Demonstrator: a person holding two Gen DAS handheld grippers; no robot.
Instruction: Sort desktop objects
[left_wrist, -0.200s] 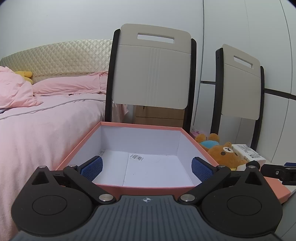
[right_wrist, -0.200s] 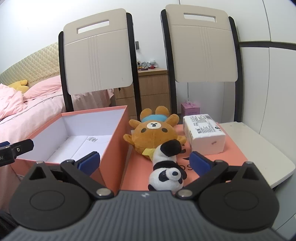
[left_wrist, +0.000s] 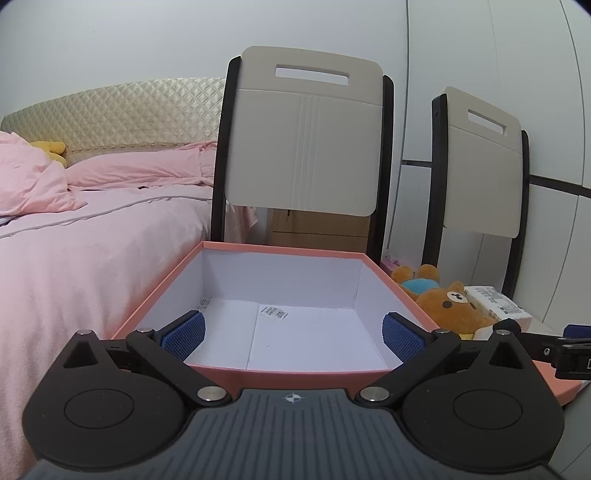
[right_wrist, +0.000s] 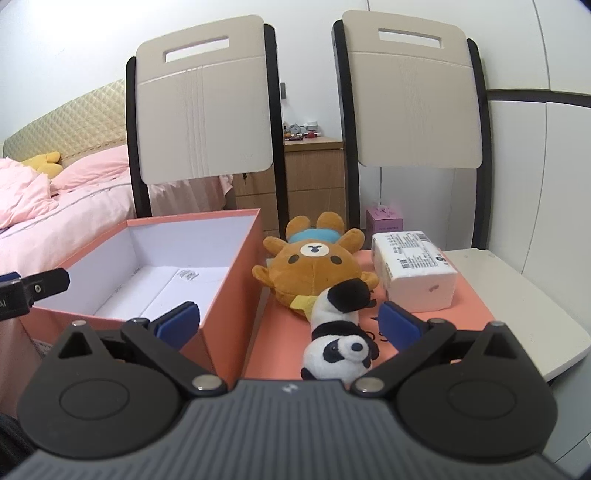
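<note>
1. Left gripper (left_wrist: 293, 334) hovered spread and empty over the open orange box (left_wrist: 395, 284).
2. Right gripper (right_wrist: 288, 321) likewise gaped, holding nothing, panda plush (right_wrist: 338, 338) lying between its fingers.
3. Bear plush (right_wrist: 314, 267) and tissue pack (right_wrist: 412, 269) rested beside the box, seemingly on its orange lid (right_wrist: 469, 306) atop the bench (right_wrist: 535, 306).

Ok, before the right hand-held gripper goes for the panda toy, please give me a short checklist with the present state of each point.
1. Right hand-held gripper open, nothing held: ok.
2. Panda toy between its fingertips' line: ok.
3. Panda free of the bear plush: not ok, its dark end lies against the bear.
4. Orange box open, no toys inside: ok.
5. Left hand-held gripper open, over the box: ok.
6. Tissue pack apart from the panda: ok.
</note>
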